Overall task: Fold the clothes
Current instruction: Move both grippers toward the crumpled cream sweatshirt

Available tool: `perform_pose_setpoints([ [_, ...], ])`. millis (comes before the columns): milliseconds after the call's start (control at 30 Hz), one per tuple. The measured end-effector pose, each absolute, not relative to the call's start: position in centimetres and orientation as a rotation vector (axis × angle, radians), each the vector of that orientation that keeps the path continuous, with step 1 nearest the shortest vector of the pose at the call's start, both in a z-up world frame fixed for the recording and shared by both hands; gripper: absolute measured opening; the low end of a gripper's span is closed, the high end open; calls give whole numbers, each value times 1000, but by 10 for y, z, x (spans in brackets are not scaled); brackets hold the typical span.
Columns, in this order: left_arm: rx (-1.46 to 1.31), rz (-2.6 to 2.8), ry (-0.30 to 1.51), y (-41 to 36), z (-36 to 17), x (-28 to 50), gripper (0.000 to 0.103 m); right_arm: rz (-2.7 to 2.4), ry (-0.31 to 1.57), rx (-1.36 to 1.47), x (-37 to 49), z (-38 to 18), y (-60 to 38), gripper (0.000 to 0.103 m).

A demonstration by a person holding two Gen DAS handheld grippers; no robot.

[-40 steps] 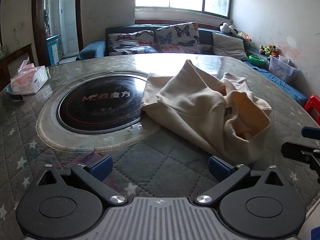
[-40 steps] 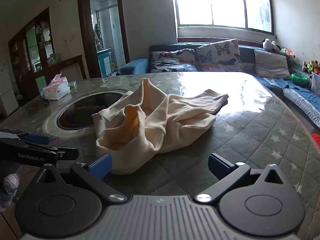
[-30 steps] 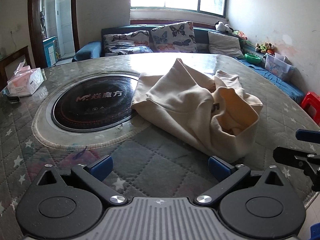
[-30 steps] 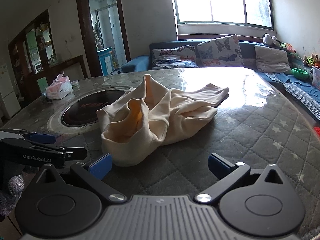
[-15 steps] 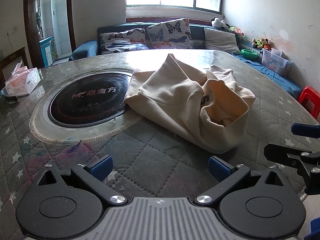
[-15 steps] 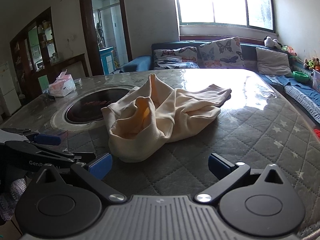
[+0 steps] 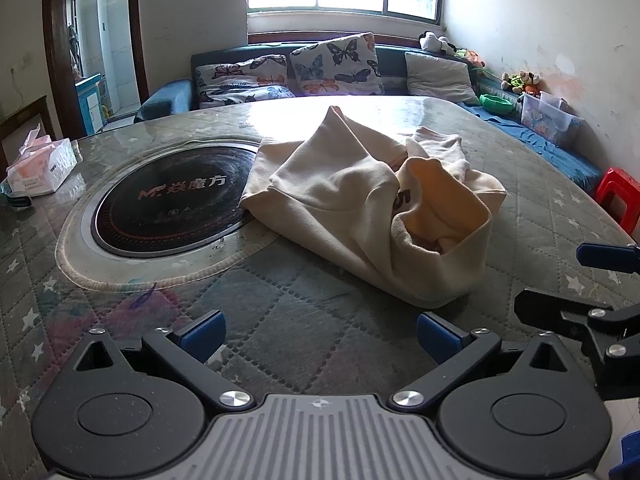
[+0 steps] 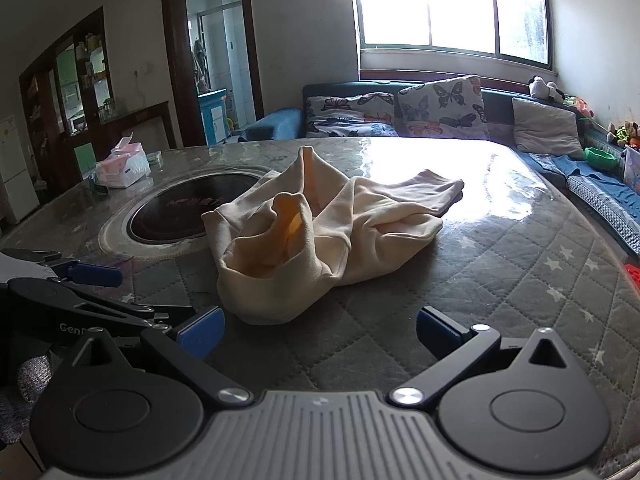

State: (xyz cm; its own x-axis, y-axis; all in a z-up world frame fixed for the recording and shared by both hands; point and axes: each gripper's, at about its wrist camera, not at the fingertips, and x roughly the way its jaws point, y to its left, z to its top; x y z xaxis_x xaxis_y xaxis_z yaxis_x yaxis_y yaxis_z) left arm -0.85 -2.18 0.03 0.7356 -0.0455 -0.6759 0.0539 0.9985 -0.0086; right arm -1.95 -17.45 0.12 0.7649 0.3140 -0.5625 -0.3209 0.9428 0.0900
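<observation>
A cream sweatshirt (image 7: 372, 204) lies crumpled in a heap on the round quilted table (image 7: 280, 320); it also shows in the right wrist view (image 8: 320, 224). My left gripper (image 7: 320, 334) is open and empty, just short of the heap's near edge. My right gripper (image 8: 318, 332) is open and empty, close in front of the heap's open hem. The right gripper shows at the right edge of the left wrist view (image 7: 592, 292), and the left gripper at the left edge of the right wrist view (image 8: 80, 292).
A black round hotplate (image 7: 172, 200) is set in the table left of the sweatshirt. A tissue box (image 7: 40, 168) stands at the far left. A sofa with cushions (image 7: 332, 64) lies behind the table. A red stool (image 7: 618, 196) stands at the right.
Both grippers have drifted a little closer to each other and to the sweatshirt. The sweatshirt has not moved. Both stay open.
</observation>
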Motion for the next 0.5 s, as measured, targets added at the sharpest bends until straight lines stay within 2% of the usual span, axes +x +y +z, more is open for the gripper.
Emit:
perform_pose_setpoints([
  [500, 7, -60, 765, -21, -3, 0, 103, 351, 632, -16, -11, -3, -171, 103],
])
